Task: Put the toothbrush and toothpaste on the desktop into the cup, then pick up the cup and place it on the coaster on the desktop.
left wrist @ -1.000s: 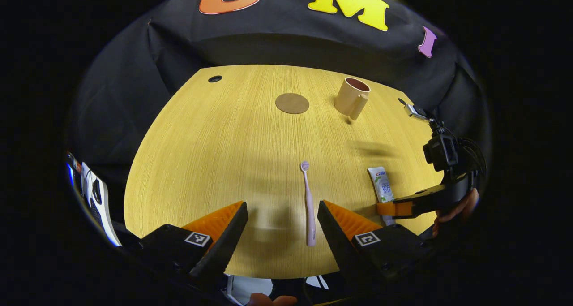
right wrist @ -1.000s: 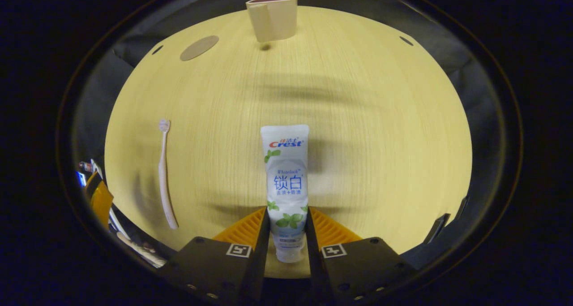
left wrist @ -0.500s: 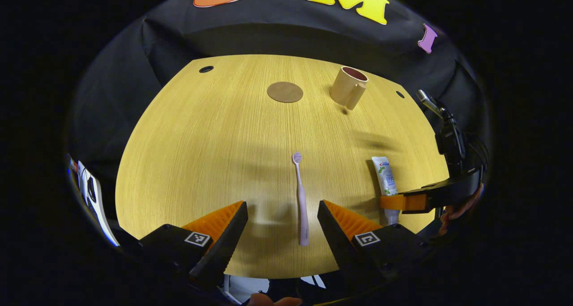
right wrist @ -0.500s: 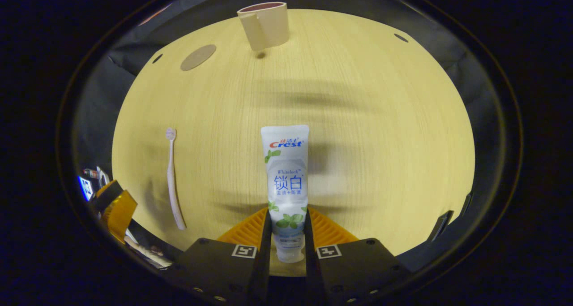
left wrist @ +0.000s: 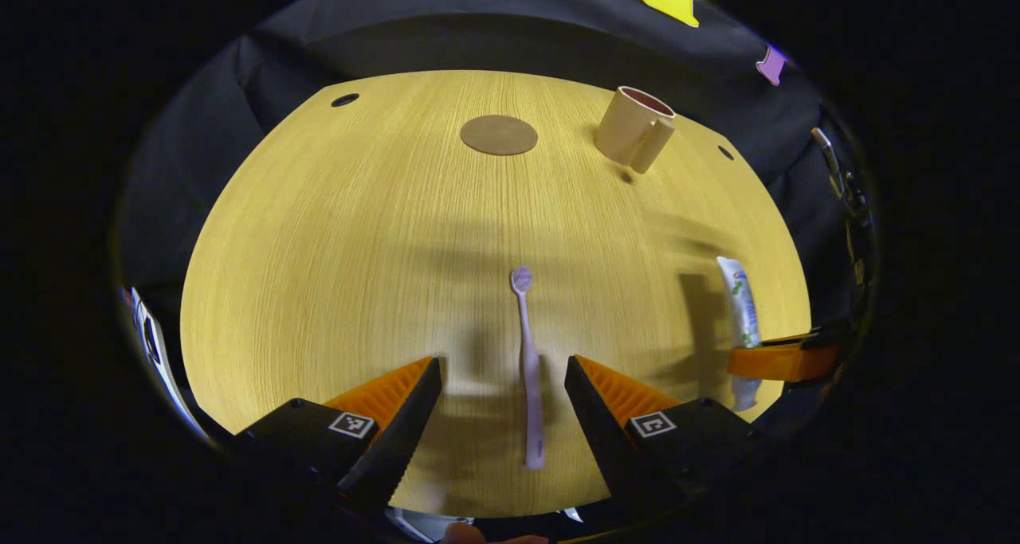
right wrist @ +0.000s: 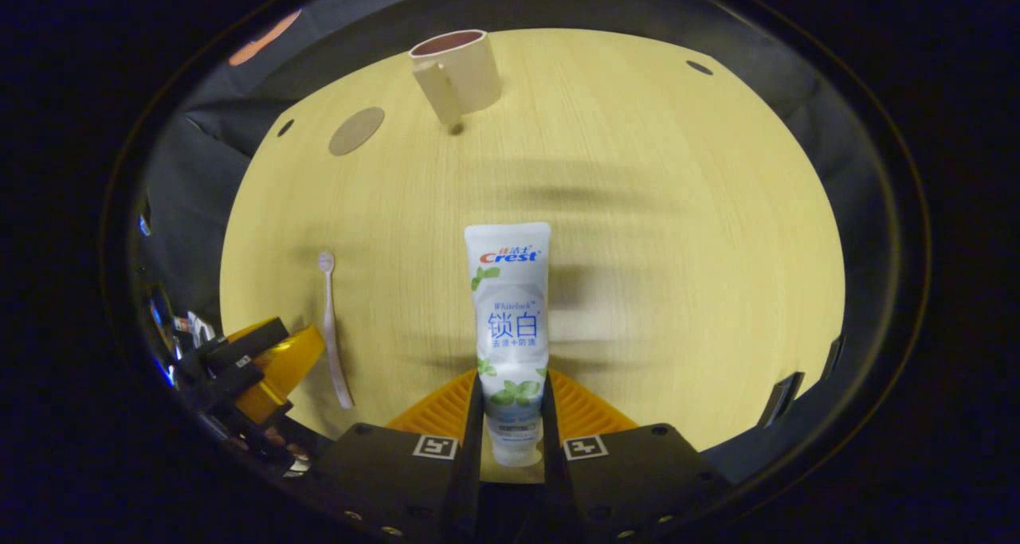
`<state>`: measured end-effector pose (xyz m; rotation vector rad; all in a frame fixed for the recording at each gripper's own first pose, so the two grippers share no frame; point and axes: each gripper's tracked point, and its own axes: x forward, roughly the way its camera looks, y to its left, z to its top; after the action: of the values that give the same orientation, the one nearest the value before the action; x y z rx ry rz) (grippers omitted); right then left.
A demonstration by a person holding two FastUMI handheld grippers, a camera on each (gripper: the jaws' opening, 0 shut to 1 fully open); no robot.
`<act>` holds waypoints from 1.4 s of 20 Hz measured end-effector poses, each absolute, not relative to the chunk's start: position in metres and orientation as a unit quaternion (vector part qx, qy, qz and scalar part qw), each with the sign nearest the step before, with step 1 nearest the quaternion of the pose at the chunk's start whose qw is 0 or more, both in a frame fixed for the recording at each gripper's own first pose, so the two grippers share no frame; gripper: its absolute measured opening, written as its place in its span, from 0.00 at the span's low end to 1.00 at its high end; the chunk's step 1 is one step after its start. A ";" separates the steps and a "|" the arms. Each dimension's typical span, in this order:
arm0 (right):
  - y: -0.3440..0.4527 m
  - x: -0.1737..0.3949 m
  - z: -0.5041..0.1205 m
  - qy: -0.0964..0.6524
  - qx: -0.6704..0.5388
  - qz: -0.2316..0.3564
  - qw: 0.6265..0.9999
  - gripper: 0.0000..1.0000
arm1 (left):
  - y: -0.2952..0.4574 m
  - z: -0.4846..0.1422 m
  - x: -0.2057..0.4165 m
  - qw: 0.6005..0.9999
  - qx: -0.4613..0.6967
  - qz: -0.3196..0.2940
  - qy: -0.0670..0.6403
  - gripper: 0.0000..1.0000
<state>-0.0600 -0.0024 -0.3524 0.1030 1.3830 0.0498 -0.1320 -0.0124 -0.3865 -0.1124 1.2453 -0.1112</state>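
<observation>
toothbrush [left wrist: 527, 369]: lies lengthwise between your left gripper [left wrist: 504, 405] fingers, spread apart, handle nearest you;
right gripper [right wrist: 510, 416]: clamped on toothpaste [right wrist: 510, 321]

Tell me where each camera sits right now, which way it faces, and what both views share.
Left gripper view: rides the left gripper, looking along its open fingers at the toothbrush lying between them.
Right gripper view: rides the right gripper, fingers pressed on the toothpaste.
Shared: table, cup, coaster, toothbrush, toothpaste.
</observation>
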 end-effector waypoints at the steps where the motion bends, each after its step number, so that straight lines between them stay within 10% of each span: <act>1: -0.003 -0.058 -0.348 0.635 0.051 0.023 0.771 0.32 | -0.011 -0.392 -0.133 0.808 -0.045 -0.054 0.585 0.99; 13: -0.010 -0.049 -0.319 0.614 0.058 0.026 0.787 0.32 | -0.006 -0.402 -0.138 0.809 -0.021 -0.041 0.586 0.71; 15: -0.011 -0.050 -0.317 0.613 0.059 0.025 0.787 0.32 | 0.001 -0.400 -0.135 0.810 -0.016 -0.025 0.585 0.56; 16: -0.011 -0.050 -0.316 0.613 0.060 0.025 0.788 0.33 | 0.002 -0.397 -0.133 0.811 -0.021 -0.020 0.584 0.26; 18: -0.012 -0.050 -0.314 0.610 0.060 0.024 0.790 0.32 | 0.002 -0.393 -0.127 0.811 -0.027 -0.021 0.584 0.18; 28: 0.001 -0.026 -0.276 0.552 0.059 0.053 0.830 0.31 | 0.004 -0.320 -0.090 0.826 -0.031 -0.037 0.561 0.05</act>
<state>-0.0258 0.0011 -0.2762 0.1249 1.1714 0.1120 -0.0900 0.0037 -0.3202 -0.0652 1.1918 -0.0778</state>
